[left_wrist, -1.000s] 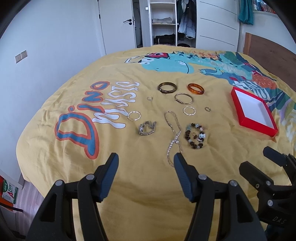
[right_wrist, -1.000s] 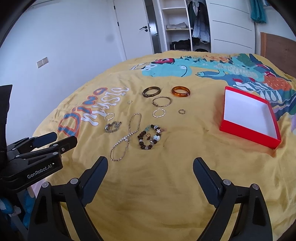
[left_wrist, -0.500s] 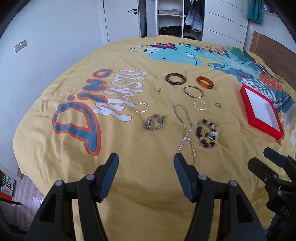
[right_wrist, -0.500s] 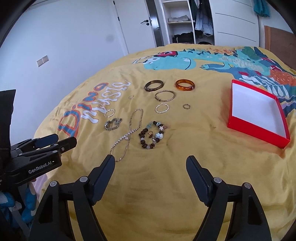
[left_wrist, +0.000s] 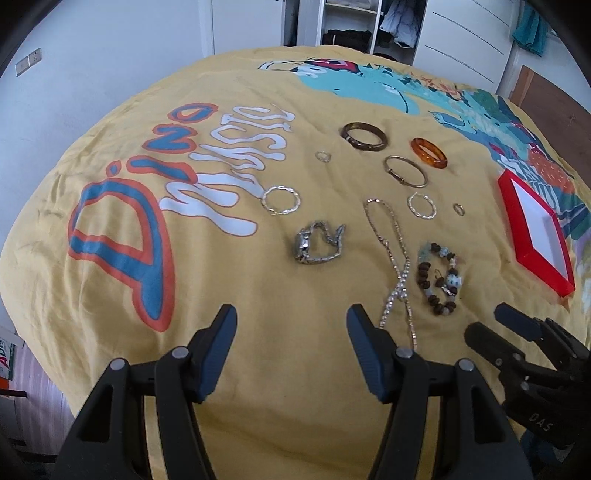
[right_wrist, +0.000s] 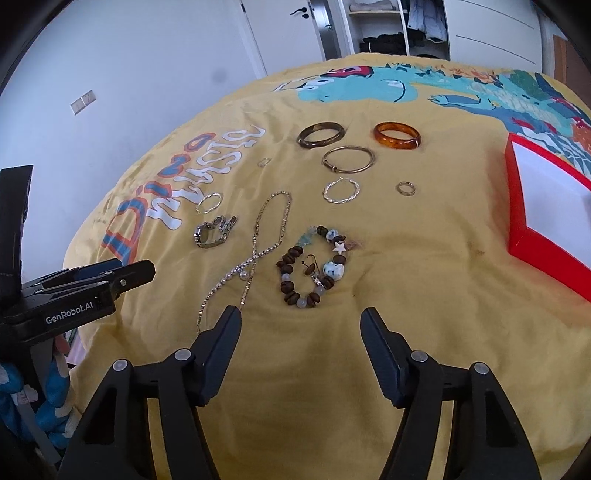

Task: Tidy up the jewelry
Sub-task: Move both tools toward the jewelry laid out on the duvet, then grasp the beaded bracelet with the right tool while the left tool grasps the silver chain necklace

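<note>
beaded bracelet point(right_wrist: 314, 271) just ahead of empty, spread right gripper point(right_wrist: 301, 325)

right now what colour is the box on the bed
Red outside, white inside; the box shows best in the right wrist view.

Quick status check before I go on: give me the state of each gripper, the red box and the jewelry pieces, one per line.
left gripper: open, holding nothing.
right gripper: open, holding nothing.
red box: lidless, nothing visible inside.
beaded bracelet: flat on bedspread, closed loop.
chain necklace: laid out, strands crossing.
watch: lying crumpled.
dark bangle: flat, untouched.
amber bangle: flat, untouched.
wardrobe: open.
</note>
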{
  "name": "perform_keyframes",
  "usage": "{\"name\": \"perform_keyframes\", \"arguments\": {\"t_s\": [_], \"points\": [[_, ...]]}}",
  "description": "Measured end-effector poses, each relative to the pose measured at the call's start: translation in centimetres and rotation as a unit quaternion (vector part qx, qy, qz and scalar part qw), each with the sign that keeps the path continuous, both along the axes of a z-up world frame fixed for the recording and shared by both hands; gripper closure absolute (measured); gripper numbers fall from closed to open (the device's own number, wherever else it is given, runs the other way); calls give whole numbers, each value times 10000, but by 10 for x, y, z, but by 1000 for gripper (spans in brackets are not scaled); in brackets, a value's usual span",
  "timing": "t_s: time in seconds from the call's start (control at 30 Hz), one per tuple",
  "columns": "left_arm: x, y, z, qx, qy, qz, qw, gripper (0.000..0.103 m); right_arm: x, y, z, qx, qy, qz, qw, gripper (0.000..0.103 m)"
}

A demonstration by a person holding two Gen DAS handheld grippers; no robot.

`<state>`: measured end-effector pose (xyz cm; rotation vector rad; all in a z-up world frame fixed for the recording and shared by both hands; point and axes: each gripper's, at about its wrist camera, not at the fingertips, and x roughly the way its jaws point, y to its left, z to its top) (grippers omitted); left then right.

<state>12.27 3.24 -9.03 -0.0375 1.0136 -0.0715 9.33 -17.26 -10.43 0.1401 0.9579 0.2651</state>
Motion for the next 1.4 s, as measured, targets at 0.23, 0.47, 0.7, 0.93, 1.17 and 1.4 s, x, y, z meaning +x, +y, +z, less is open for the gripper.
{"name": "perform_keyframes", "arguments": {"t_s": [0.23, 0.47, 0.7, 0.93, 1.17, 1.4], "points": [[4, -24, -11, -220, 173, -347, 9990, 43, 28, -1, -21, -12, 210, 118, 9997, 46], [9, -22, -16, -212, 256, -253, 9991, 43, 50, 5, -39, 69, 364, 363, 9987, 50], [15, -32, -20, -207, 322, -345, 9987, 43, 72, 13, -44, -286, 238, 491, 9981, 74], [26, -67, -25, -187, 355, -669, 9969, 43, 66, -20, -41, -187, 291, 316, 9989, 84], [44, -94, -54, 119, 653, -683, 9955, 46, 42, -56, -27, 71, 201, 78, 9997, 85], [42, -92, -43, 156, 584, -767, 9952, 89, 19, -74, -14, 253, 83, -93, 9996, 85]]}}
